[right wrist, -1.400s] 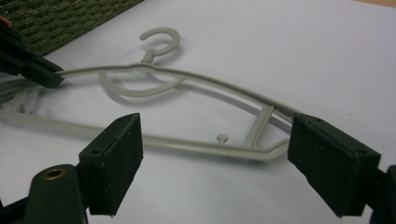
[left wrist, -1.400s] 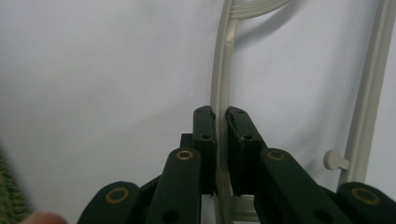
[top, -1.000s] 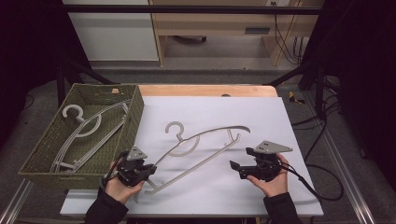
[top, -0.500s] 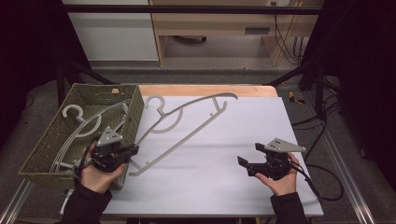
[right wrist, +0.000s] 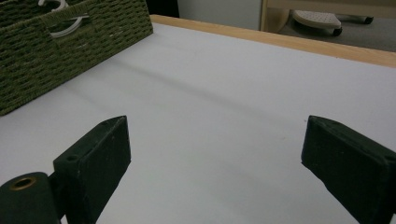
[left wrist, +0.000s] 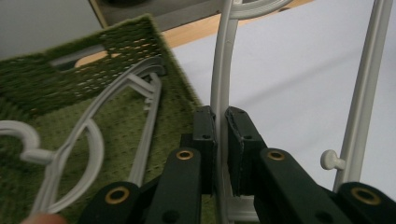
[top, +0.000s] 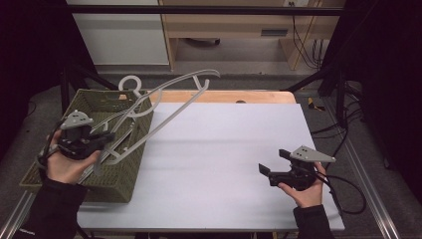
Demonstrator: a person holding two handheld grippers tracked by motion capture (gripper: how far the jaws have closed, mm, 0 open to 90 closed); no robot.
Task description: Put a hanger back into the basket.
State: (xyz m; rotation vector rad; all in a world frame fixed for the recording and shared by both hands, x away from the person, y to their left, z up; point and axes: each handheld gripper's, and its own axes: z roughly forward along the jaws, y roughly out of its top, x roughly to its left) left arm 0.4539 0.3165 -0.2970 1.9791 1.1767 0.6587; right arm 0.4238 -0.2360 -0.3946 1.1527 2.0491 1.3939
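Observation:
A white plastic hanger point(top: 171, 107) hangs tilted in the air, its lower end over the green woven basket point(top: 89, 94) and its hook near the basket's far corner. My left gripper point(top: 107, 137) is shut on one arm of the hanger point(left wrist: 220, 70), whose bar is pinched between the pads point(left wrist: 221, 121). A second white hanger point(left wrist: 93, 135) lies inside the basket point(left wrist: 56, 93). My right gripper point(top: 272, 161) hovers low over the white table at the front right. Its jaws point(right wrist: 215, 144) have just been opening and stand wide with nothing between them.
The white table surface point(top: 224, 149) stretches between the two hands, with a wooden strip along its far edge. The basket point(right wrist: 46, 56) sits at the table's left edge. A cable trails from the right gripper. Cabinets and a desk stand beyond the table.
The left hand has lifted the hanger off the table and carried it up and left, over the basket. The right gripper has stayed near its spot, its jaws a little wider.

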